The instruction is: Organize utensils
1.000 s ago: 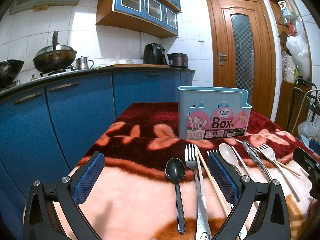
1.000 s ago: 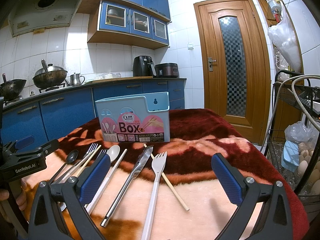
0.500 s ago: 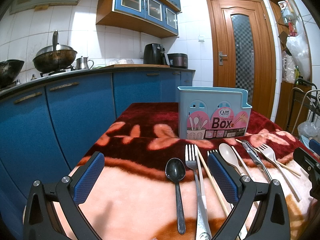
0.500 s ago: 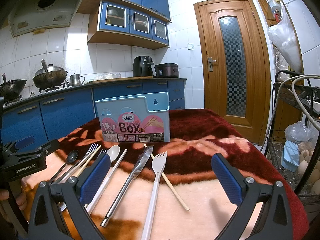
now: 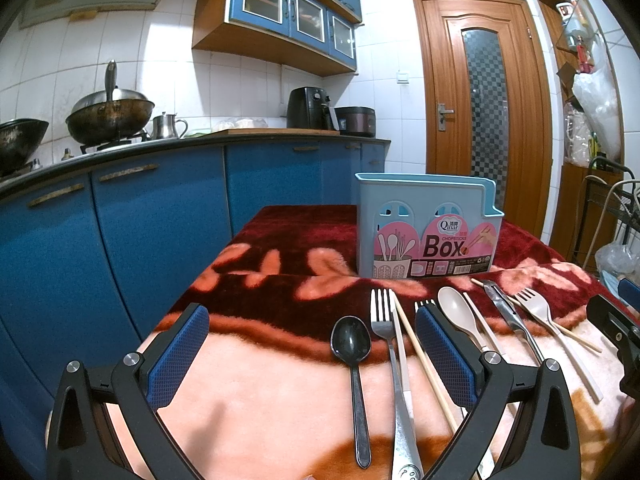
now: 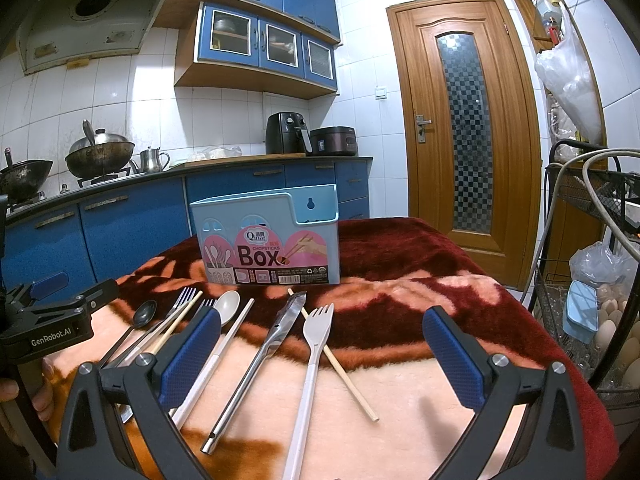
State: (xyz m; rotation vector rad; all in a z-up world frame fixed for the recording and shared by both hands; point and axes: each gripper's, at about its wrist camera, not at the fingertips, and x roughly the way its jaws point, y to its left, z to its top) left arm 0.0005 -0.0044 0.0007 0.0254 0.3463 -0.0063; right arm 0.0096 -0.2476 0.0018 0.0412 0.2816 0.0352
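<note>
A light blue utensil box (image 5: 428, 228) labelled "Box" stands upright on the red and pink blanket (image 5: 260, 392); it also shows in the right wrist view (image 6: 272, 240). In front of it lie a black spoon (image 5: 352, 344), a metal fork (image 5: 384, 320), chopsticks (image 5: 420, 356), a beige spoon (image 6: 228, 308), a metal knife (image 6: 276, 336) and a white fork (image 6: 316, 332). My left gripper (image 5: 312, 356) is open above the black spoon. My right gripper (image 6: 320, 352) is open above the knife and white fork. Both are empty.
Blue kitchen cabinets (image 5: 160, 216) with woks and appliances run along the left. A wooden door (image 6: 464, 120) is behind the table. A wire rack (image 6: 592, 280) with eggs stands at the table's right edge.
</note>
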